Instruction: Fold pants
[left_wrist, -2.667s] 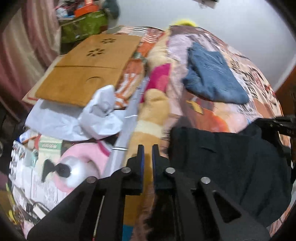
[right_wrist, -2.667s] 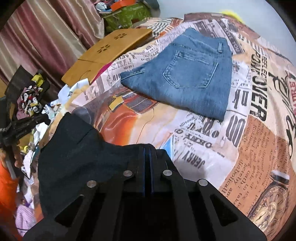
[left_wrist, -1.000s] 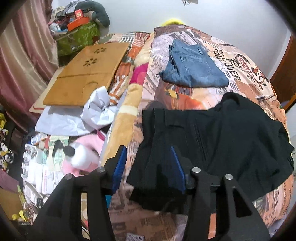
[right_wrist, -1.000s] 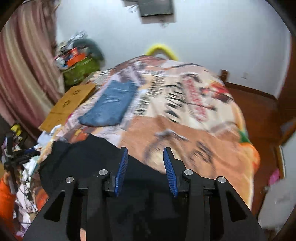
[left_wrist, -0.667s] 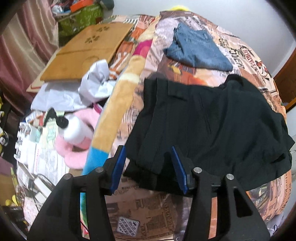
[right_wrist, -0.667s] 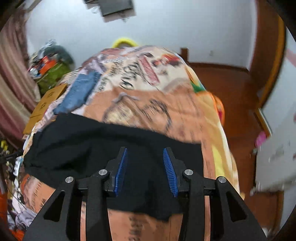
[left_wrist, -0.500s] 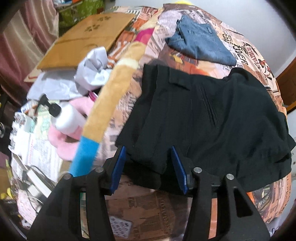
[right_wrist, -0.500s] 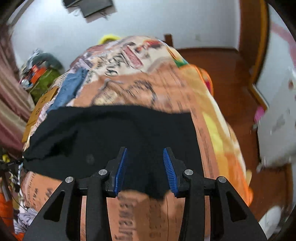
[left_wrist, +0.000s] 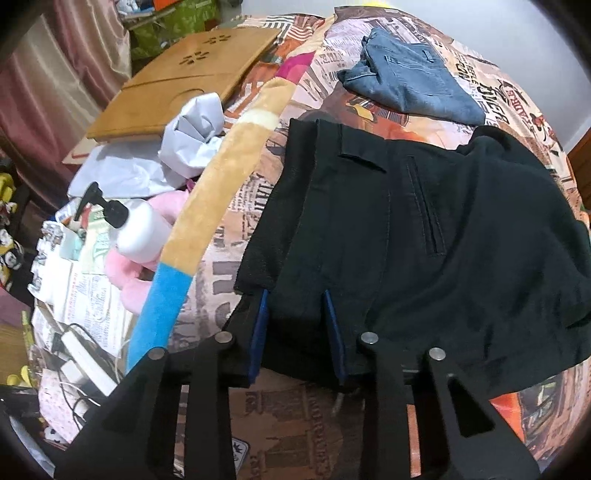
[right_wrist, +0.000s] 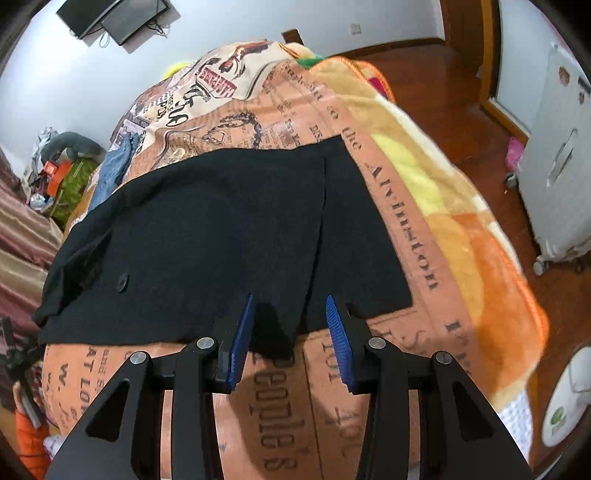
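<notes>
Black pants (left_wrist: 424, 229) lie spread flat across the printed blanket (left_wrist: 295, 413). My left gripper (left_wrist: 295, 293) points down over their near left edge. Its jaws are closing, with a bunch of the black fabric between the blue pads (left_wrist: 258, 332), and I see no firm pinch. In the right wrist view the pants (right_wrist: 207, 229) reach the front of the bed (right_wrist: 406, 206). There my right gripper (right_wrist: 290, 297) stands open astride the near hem, beside a seam, its pads clear of the cloth.
Folded blue jeans (left_wrist: 410, 85) lie farther back on the bed. Left of the bed are a wooden lap tray (left_wrist: 184, 85), white paper (left_wrist: 192, 136), a pump bottle (left_wrist: 136, 229) and cables. Wooden floor (right_wrist: 480, 96) and a white cabinet (right_wrist: 554, 147) are to the right.
The left gripper sank onto the pants' near left edge and its jaws narrowed around the fabric. The right gripper swung down and rolled to the pants' near hem, still open.
</notes>
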